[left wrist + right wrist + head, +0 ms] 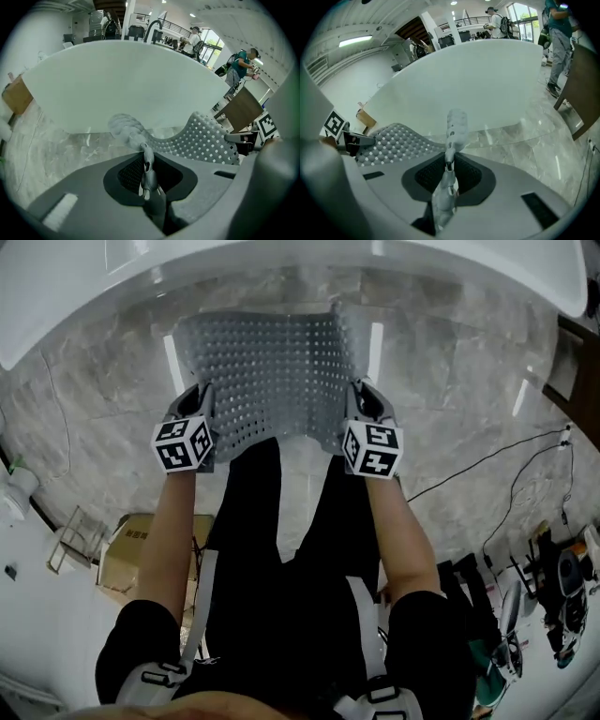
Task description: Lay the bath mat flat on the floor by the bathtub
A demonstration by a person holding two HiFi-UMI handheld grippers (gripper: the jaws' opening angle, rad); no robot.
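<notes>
The grey perforated bath mat [267,381] is up off its near edge, slung between both claws over the marble floor [450,371], just beside the white bathtub [281,259]. The left claw [146,159] is pinched tight on one corner and the right claw [449,161] is clamped on the other. Print on the cardboard box [127,554] is too small to read.

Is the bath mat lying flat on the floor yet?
No, the bath mat sags between the left gripper and right gripper, whose jaws both pinch its edge.
</notes>
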